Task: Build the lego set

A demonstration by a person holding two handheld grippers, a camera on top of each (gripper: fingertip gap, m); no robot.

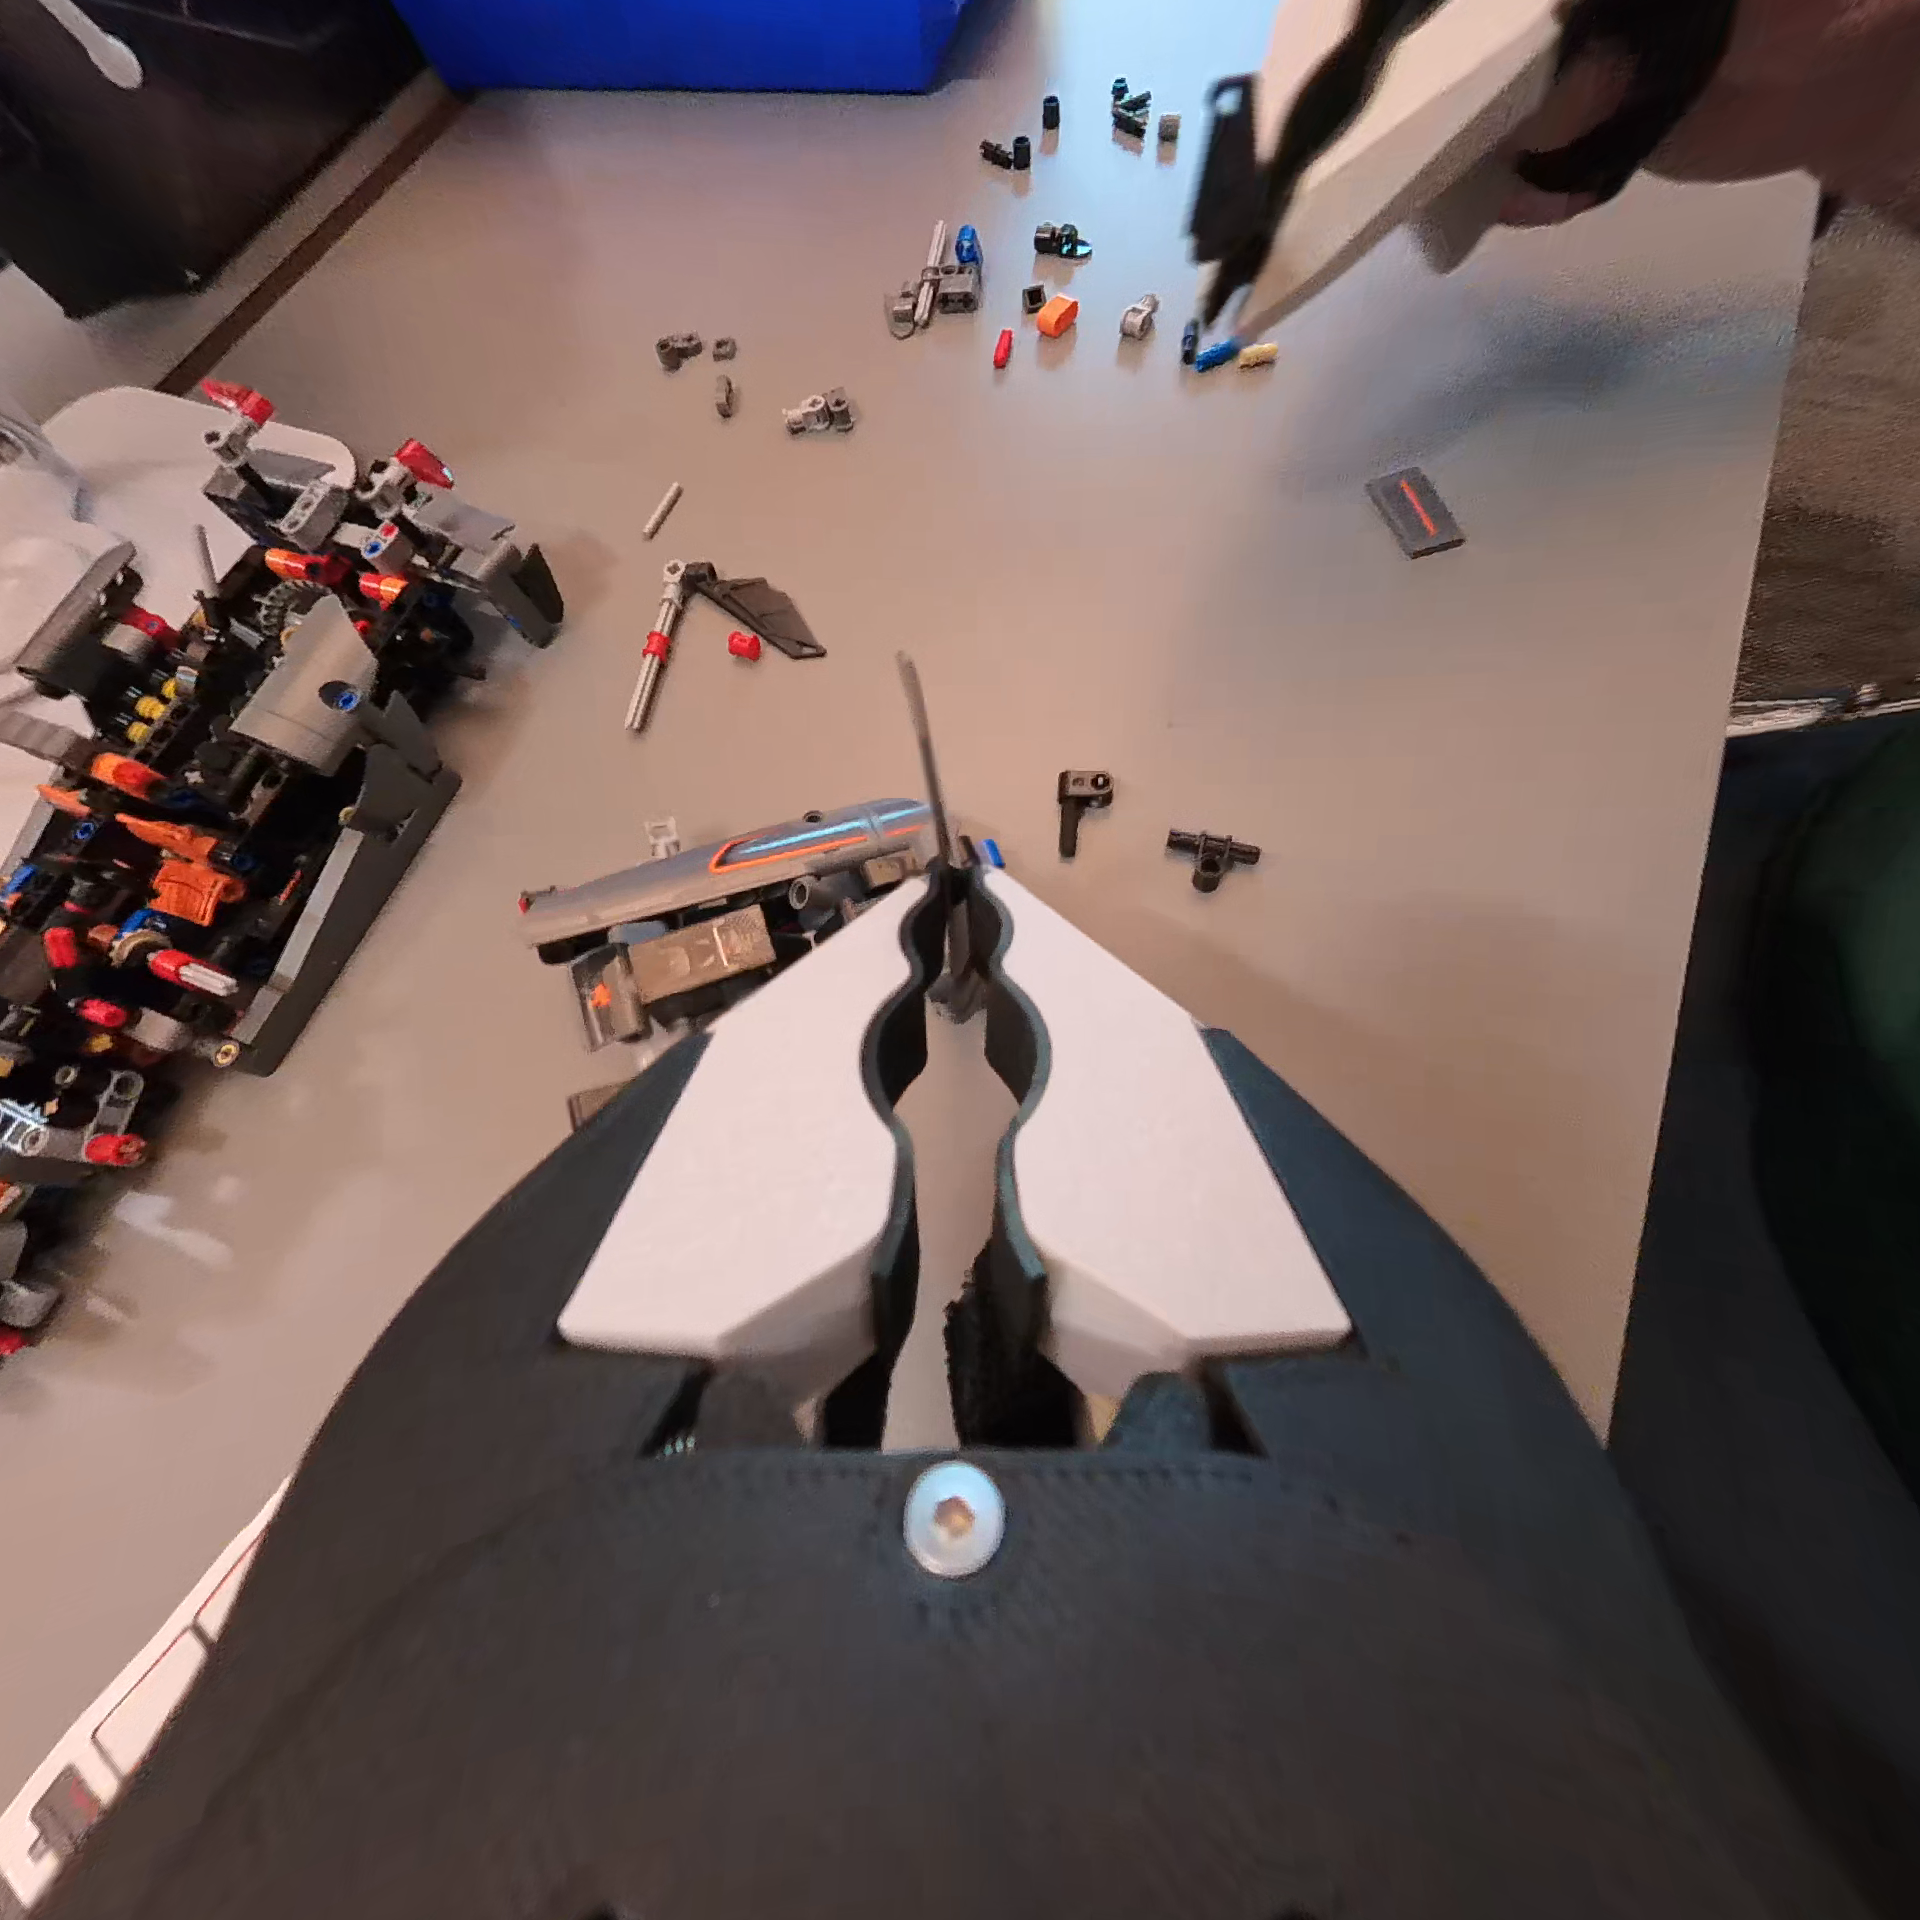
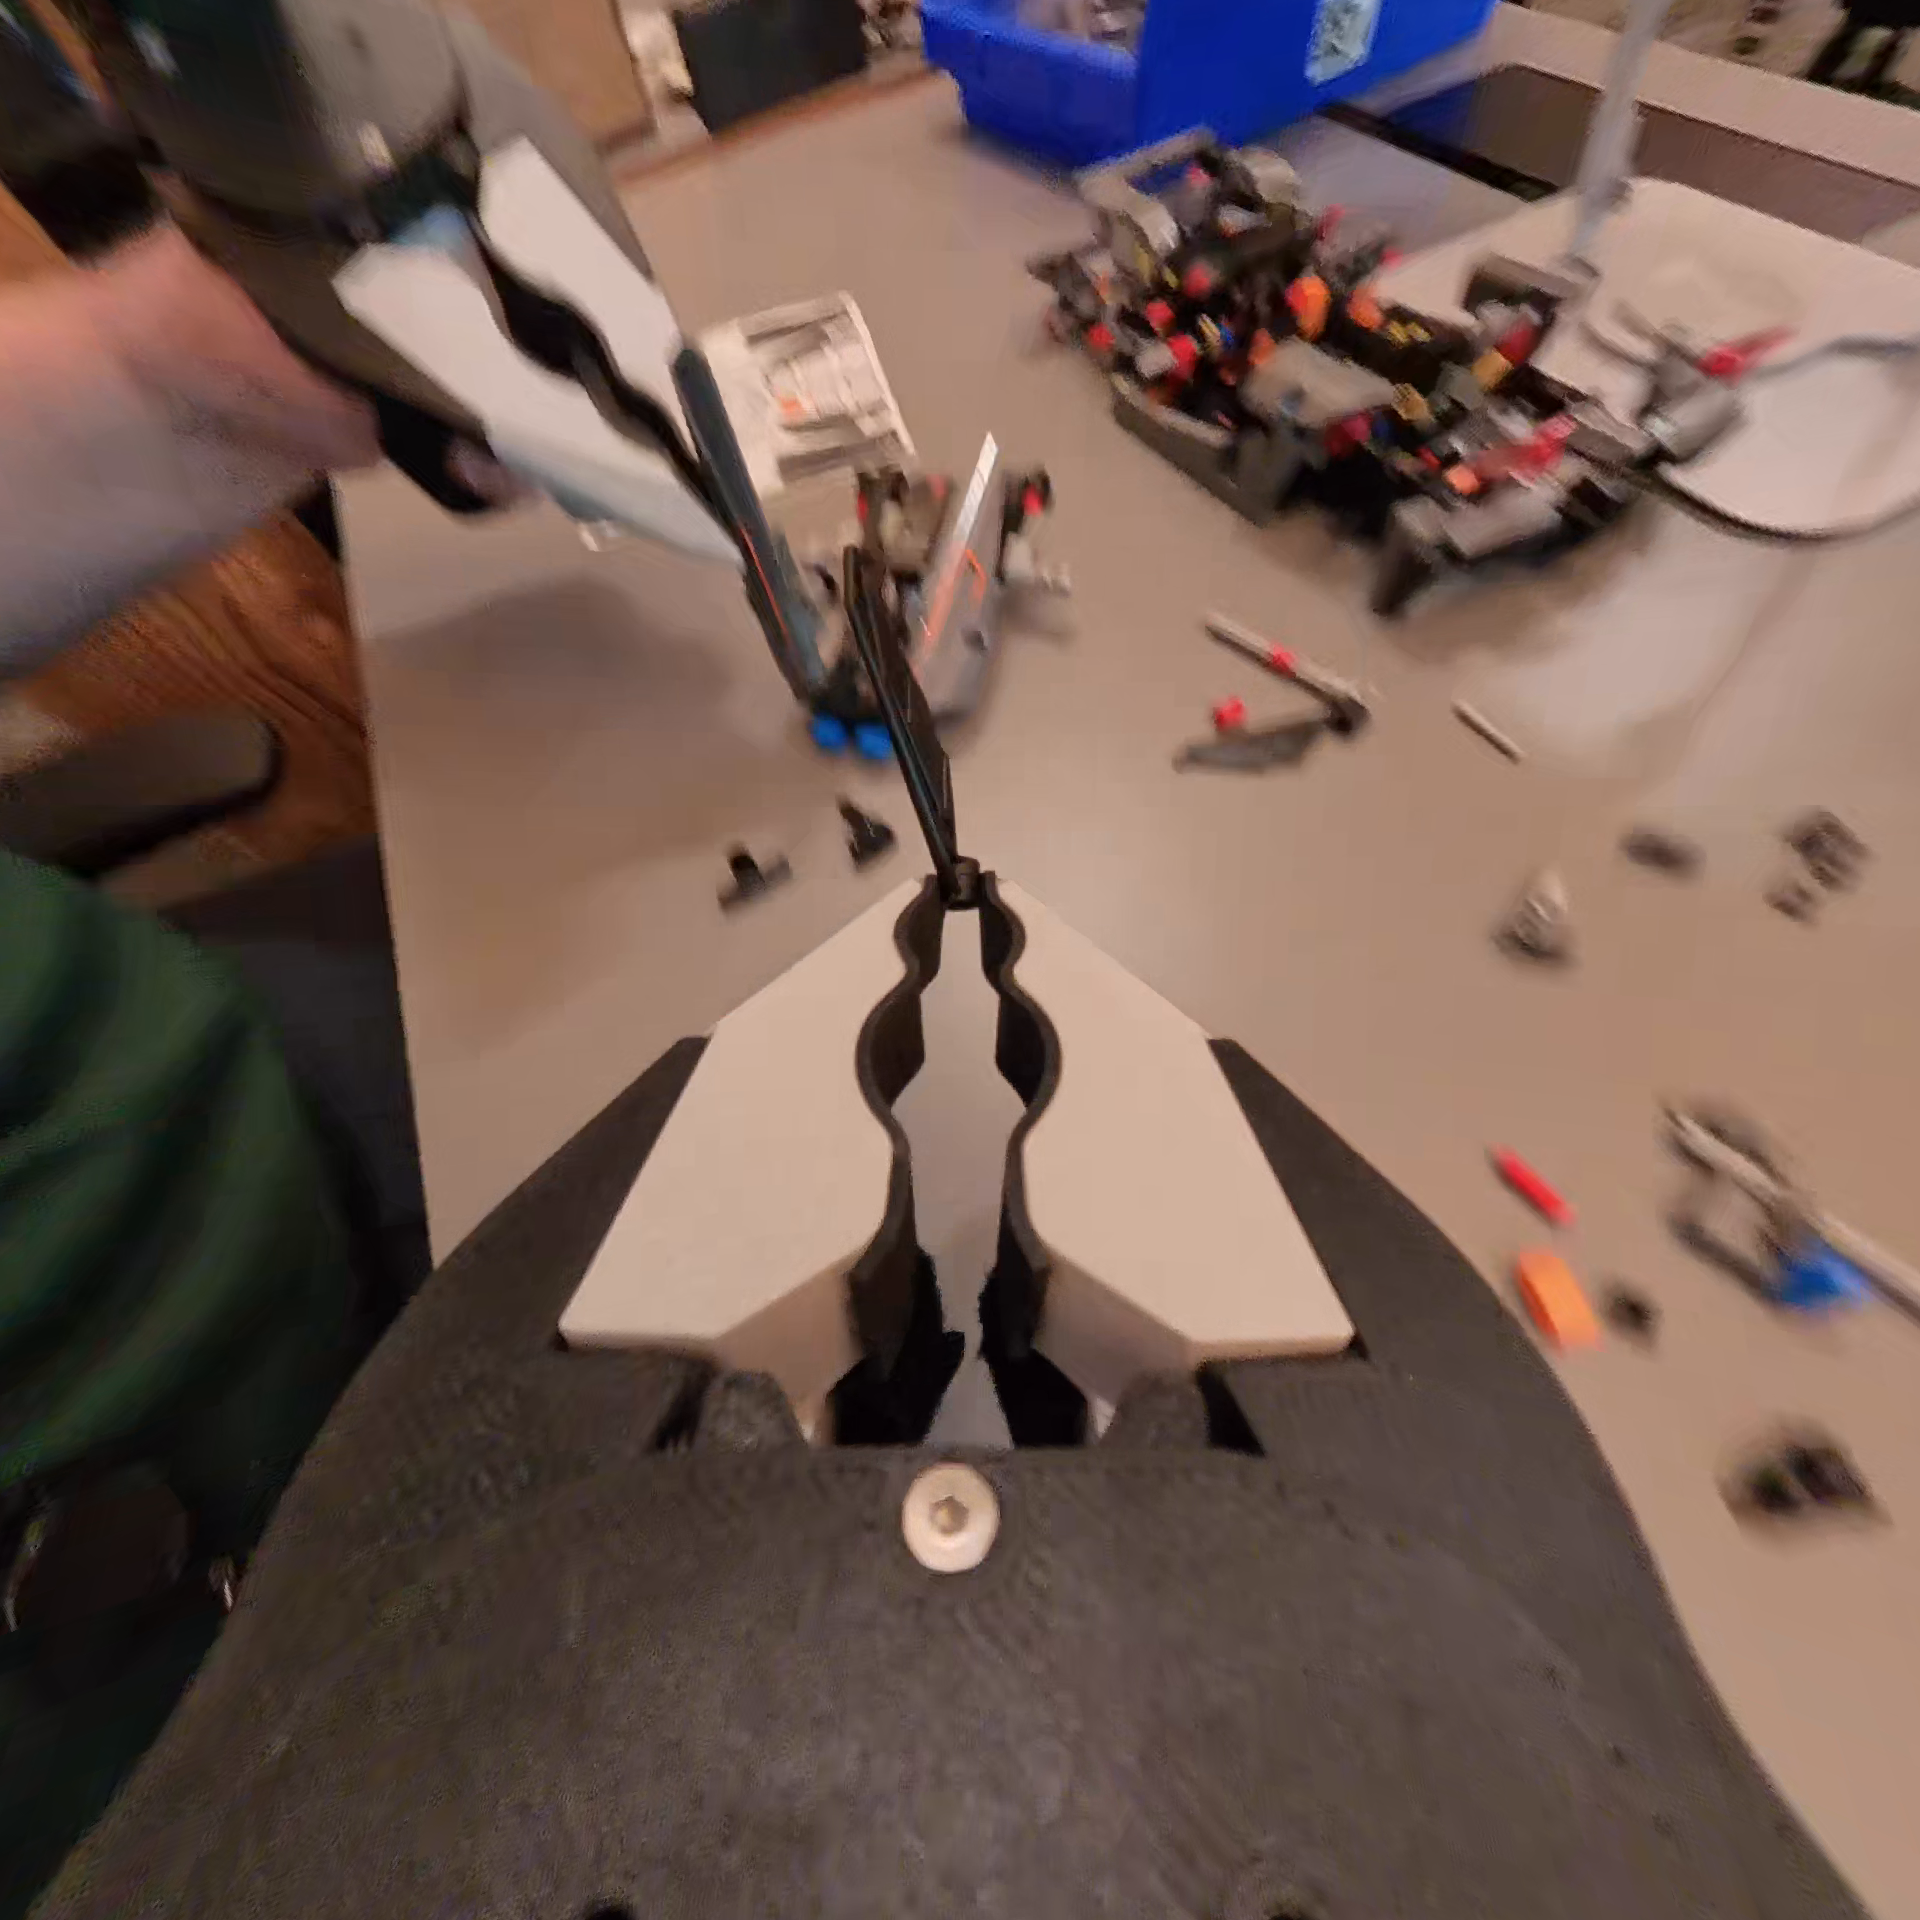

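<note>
Above grey table (image 1: 1351, 675), both grippers' jaws clenched: left gripper (image 1: 951, 894) and right gripper (image 2: 961, 891) each pinching thin black piece.

A grey tabletop (image 1: 1195, 644) carries a large, half-built Lego model (image 1: 208, 748) at its left edge, a smaller grey sub-assembly with orange trim (image 1: 717, 894) near the middle, a flat dark tile (image 1: 1415, 511) near the right edge, and scattered loose pins and connectors (image 1: 1049, 301) farther back, by a blue bin (image 1: 675, 42).
</note>
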